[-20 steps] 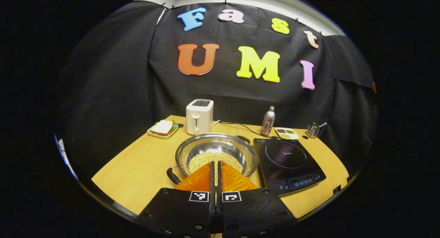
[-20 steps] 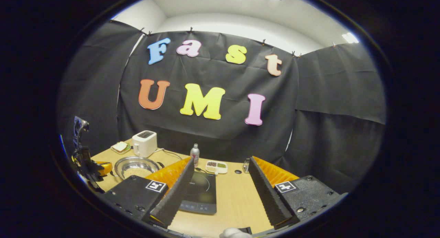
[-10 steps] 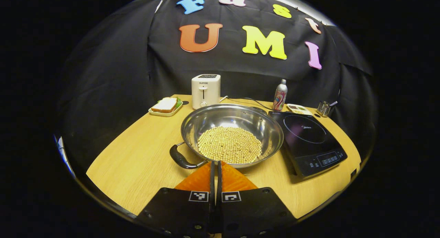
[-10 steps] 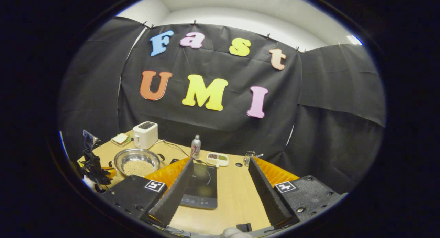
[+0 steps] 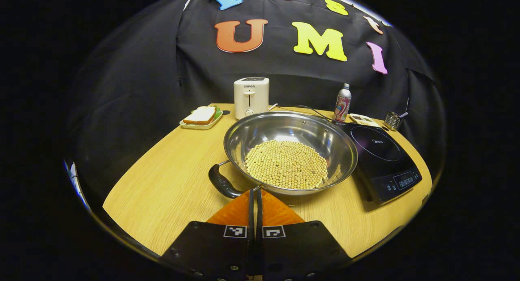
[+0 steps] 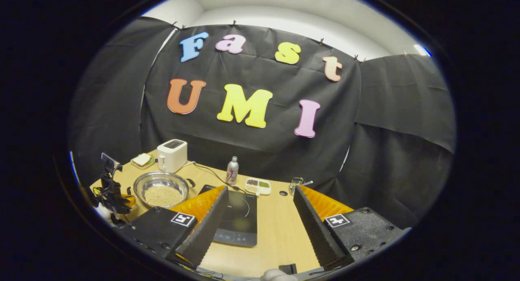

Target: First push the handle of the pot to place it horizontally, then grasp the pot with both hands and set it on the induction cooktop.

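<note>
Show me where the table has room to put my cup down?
Bare wood lies left of the pot, below the sandwich tray, and right of the induction cooktop. It is crowded along the back: toaster, bottle, snack dish.

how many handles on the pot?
2. One black handle sticks out at the near left of the pot, just ahead of the shut left gripper. The other handle is on the opposite rim, toward the cooktop.
</note>
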Motion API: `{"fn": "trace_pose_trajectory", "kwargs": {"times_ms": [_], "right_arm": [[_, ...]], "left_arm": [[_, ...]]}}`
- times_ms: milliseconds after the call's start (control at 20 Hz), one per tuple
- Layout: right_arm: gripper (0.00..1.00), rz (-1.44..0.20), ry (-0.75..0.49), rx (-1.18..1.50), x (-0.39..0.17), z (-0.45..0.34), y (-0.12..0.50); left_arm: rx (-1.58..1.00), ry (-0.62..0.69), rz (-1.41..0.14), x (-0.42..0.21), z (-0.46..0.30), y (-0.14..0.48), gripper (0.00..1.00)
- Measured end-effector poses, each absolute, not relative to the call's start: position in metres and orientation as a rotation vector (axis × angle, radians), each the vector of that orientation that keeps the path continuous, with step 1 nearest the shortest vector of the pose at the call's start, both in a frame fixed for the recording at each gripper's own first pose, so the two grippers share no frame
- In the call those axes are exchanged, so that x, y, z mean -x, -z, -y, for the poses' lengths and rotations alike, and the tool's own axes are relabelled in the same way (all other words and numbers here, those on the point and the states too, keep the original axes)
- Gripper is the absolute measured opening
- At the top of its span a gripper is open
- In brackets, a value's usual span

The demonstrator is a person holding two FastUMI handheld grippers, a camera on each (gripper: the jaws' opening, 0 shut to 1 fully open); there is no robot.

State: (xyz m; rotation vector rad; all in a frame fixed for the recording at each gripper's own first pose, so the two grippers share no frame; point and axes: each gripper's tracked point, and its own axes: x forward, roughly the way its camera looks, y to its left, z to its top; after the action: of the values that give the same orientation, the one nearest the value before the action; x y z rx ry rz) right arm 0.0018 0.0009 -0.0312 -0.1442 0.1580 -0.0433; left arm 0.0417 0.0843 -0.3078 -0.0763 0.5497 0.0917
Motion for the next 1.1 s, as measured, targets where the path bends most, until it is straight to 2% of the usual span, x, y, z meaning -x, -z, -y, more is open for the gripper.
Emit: {"fn": "trace_pose_trajectory", "kwargs": {"times_ms": [1100], "right_arm": [[1.0, -0.171, 0.042, 0.135, -0.006, -0.005, 0.038]], "left_arm": [[0.072, -0.206, -0.553, -0.082, -0.145, 0.314, 0.0]]}}
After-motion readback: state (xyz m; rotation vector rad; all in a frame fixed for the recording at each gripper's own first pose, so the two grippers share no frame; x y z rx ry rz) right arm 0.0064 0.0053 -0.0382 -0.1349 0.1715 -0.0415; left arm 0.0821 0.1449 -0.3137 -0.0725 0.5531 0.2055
